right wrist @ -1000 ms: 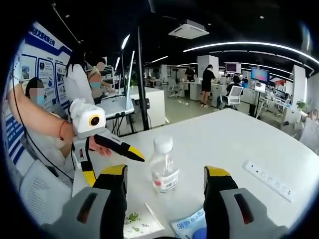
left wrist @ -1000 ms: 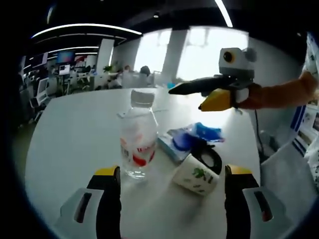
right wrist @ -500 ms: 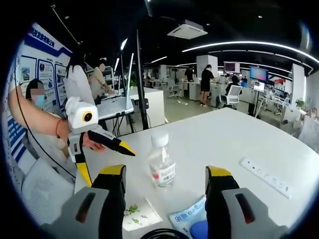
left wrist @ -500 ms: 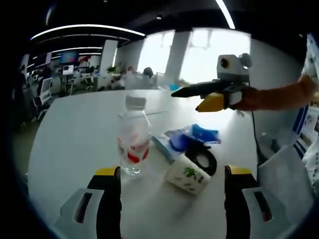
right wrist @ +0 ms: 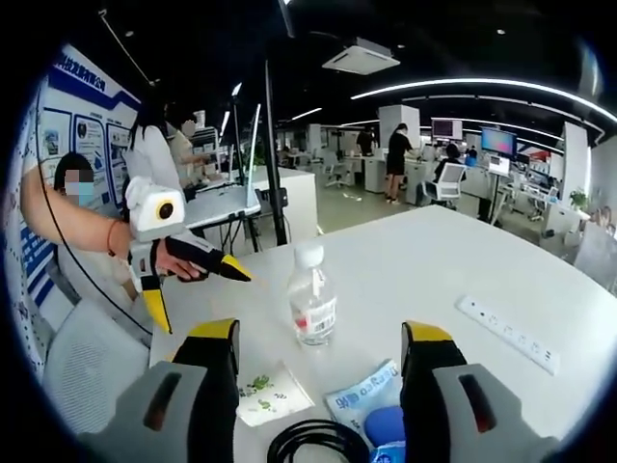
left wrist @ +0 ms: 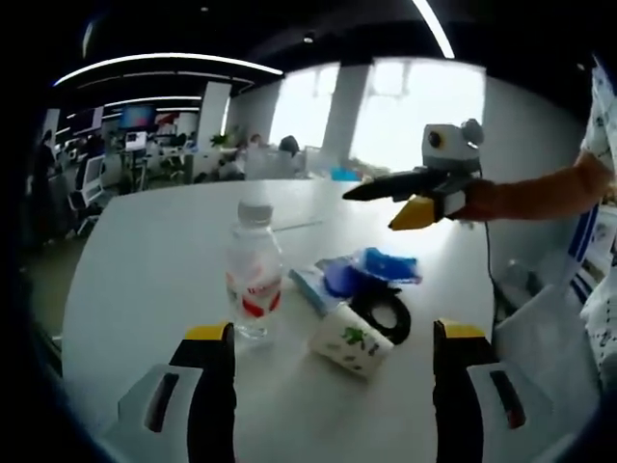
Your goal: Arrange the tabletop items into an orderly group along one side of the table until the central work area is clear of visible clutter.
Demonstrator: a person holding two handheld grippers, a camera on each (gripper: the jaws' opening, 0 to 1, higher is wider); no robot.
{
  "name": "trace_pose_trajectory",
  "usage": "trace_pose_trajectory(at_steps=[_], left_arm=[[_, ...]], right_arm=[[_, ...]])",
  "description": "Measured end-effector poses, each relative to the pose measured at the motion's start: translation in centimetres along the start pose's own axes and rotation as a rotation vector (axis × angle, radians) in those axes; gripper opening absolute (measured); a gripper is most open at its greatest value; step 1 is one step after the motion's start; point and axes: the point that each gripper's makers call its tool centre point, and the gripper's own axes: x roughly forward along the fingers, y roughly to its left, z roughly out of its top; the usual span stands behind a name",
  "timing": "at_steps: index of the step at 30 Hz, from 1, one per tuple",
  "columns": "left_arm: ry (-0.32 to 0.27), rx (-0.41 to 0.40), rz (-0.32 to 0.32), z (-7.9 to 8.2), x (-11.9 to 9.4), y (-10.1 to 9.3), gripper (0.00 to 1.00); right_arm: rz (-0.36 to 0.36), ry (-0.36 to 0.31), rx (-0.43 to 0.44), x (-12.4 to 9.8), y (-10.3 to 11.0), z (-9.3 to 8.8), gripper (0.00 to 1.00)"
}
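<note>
Bottle (left wrist: pixel 253 270) of clear plastic with a white cap stands upright on the white surface (left wrist: pixel 145 251). In the left gripper view we hold our left hand-held gripper (left wrist: pixel 323 338) with its jaws spread wide and nothing between them. Just right of the bottle lies a tipped white mug (left wrist: pixel 352 340) with a green print, touching a coiled black cable (left wrist: pixel 386 311); behind them sits a blue packet (left wrist: pixel 371 270). Our right hand-held gripper (right wrist: pixel 323 338) hangs above the cluster, jaws likewise wide apart and empty. In the right gripper view a white power strip (right wrist: pixel 506 333) lies well apart from the bottle (right wrist: pixel 312 307).
</note>
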Motion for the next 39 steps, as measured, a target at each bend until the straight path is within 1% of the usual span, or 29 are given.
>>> trace_pose_trajectory(at_steps=[5, 12, 21, 27, 29, 36, 39], left_arm=[[-0.004, -0.001, 0.006, 0.1, -0.3, -0.3, 0.81], [-0.005, 0.008, 0.015, 0.5, -0.7, -0.7, 0.80], [-0.015, 0.002, 0.021, 0.7, -1.3, -1.5, 0.80], [-0.025, -0.006, 0.027, 0.9, -1.8, -2.0, 0.79], [-0.036, -0.017, 0.028, 1.1, -1.9, -2.1, 0.79], [-0.037, -0.027, 0.031, 1.1, -2.3, -2.6, 0.79], [-0.025, -0.034, 0.029, 0.9, -2.4, -2.7, 0.78]], right_arm=[[-0.007, 0.000, 0.004, -0.9, -0.2, -0.3, 0.66], [-0.007, -0.013, 0.003, -1.9, 0.1, -0.1, 0.66], [-0.001, 0.000, -0.006, -2.8, 0.2, -0.4, 0.65], [0.021, 0.011, -0.013, -2.8, 0.3, -0.4, 0.63], [0.033, 0.024, -0.006, -2.7, 0.3, -0.7, 0.62], [0.071, 0.042, -0.004, -2.0, 0.5, -1.2, 0.62], [0.085, 0.056, -0.003, -1.7, 0.6, -1.5, 0.62]])
